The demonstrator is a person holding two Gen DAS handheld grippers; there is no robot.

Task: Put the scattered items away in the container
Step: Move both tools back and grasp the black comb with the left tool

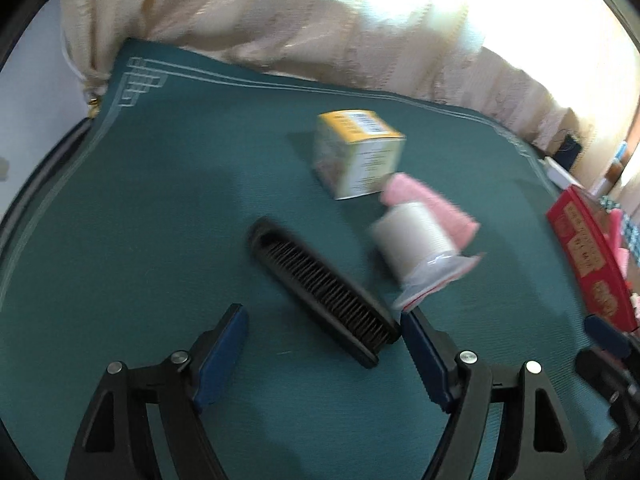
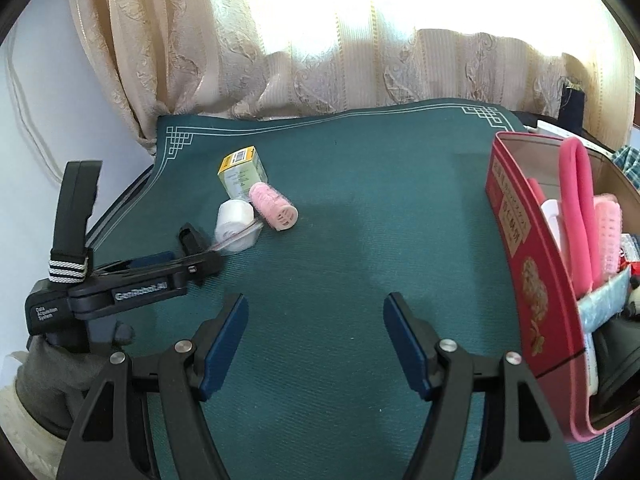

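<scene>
Black two-finger grippers point(image 2: 316, 340) with blue pads point(image 2: 224, 344) and silver screws; white lettering, striped strap on left gripper point(image 2: 200, 256); grey glove point(image 2: 52, 372), possibly cream knit sleeve point(image 2: 20, 440).

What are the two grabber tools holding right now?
Nothing. The left tool is open above the black comb, and the right tool is open over bare green mat.

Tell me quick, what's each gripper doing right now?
Left gripper: open, holding nothing, black plastic comb between its jaws.
Right gripper: open, empty.
</scene>
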